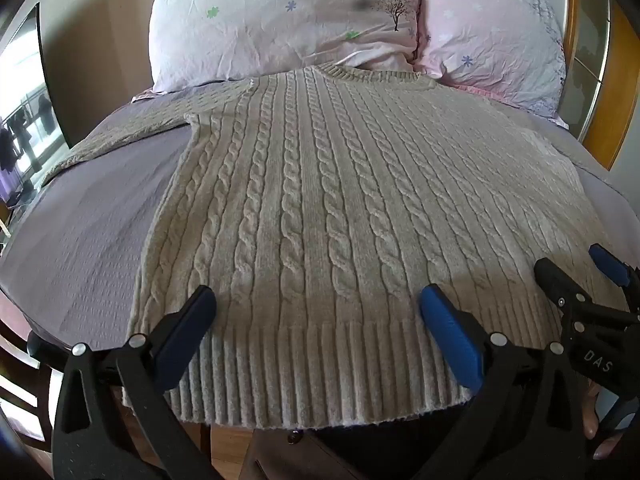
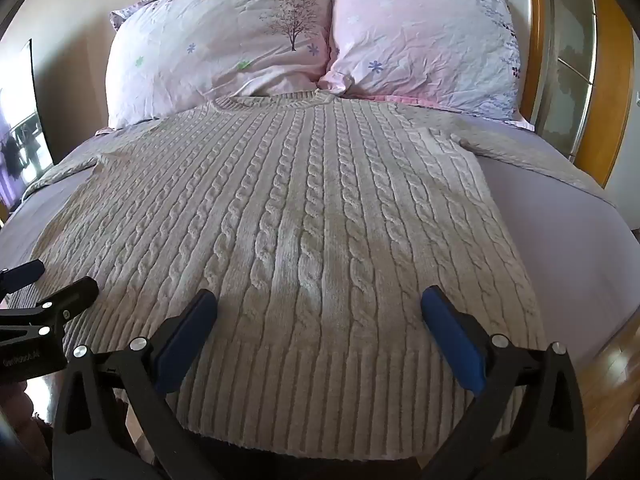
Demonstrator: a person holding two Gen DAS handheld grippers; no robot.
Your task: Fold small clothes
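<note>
A beige cable-knit sweater (image 1: 320, 208) lies flat on the bed, neck towards the pillows, ribbed hem at the near edge, sleeves spread to both sides. It also fills the right wrist view (image 2: 304, 240). My left gripper (image 1: 316, 300) is open and empty, hovering over the hem's left half. My right gripper (image 2: 320, 304) is open and empty over the hem's right half. The right gripper shows at the right edge of the left wrist view (image 1: 576, 272); the left gripper shows at the left edge of the right wrist view (image 2: 56, 280).
Lilac bedsheet (image 1: 88, 232) covers the bed. Two pink floral pillows (image 1: 280, 20) (image 2: 420, 40) lie at the head. A wooden headboard (image 2: 612, 80) stands to the right, a window (image 1: 24, 112) to the left. Wooden floor (image 2: 608, 380) shows beside the bed.
</note>
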